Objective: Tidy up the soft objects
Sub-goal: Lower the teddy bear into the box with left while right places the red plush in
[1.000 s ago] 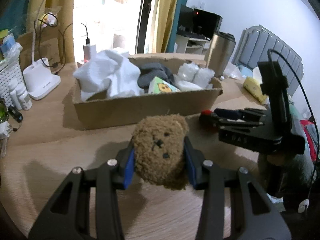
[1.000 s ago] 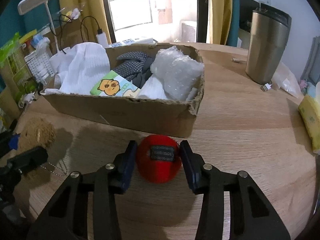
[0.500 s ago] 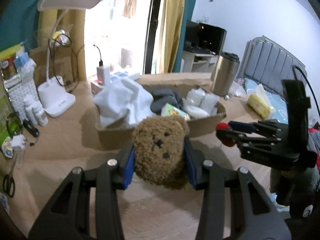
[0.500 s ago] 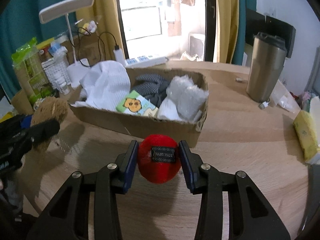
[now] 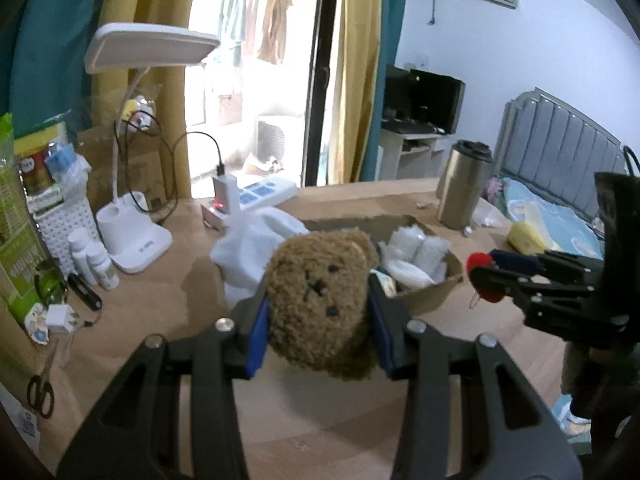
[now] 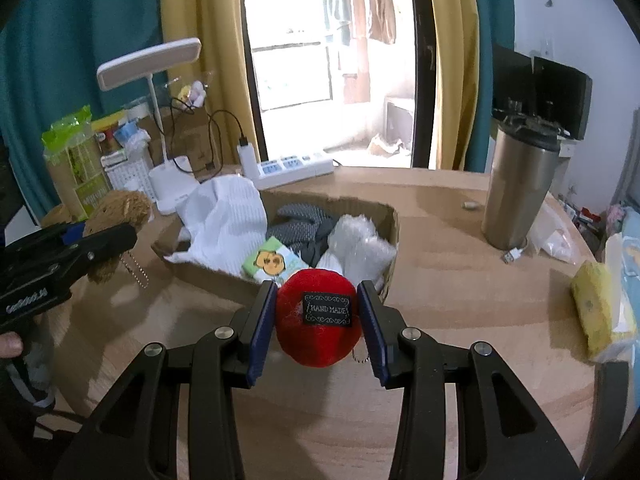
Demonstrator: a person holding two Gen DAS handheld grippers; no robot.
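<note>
Brown bear, red ball, tan box on a pale wood-grain counter [image 6: 460,280].

The bear [image 5: 320,304] is curly brown with black stitched eyes and nose; the ball [image 6: 316,320] is plain red with a black label lettered in white. Both sets of fingers [image 6: 262,328] are black with blue pads. In the box [image 6: 394,232] lie a white ribbed cloth [image 6: 224,220], a grey dotted cloth [image 6: 304,220] and a green pack [image 6: 272,260] printed with a yellow cartoon face.

A white lamp [image 6: 170,120] stands at the back left of the wooden surface [image 6: 460,280], a power strip [image 6: 296,168] beside it. A steel tumbler [image 6: 518,188] stands upright at right, a yellow sponge [image 6: 592,304] nearer the edge. Scissors [image 5: 40,394] lie far left.
</note>
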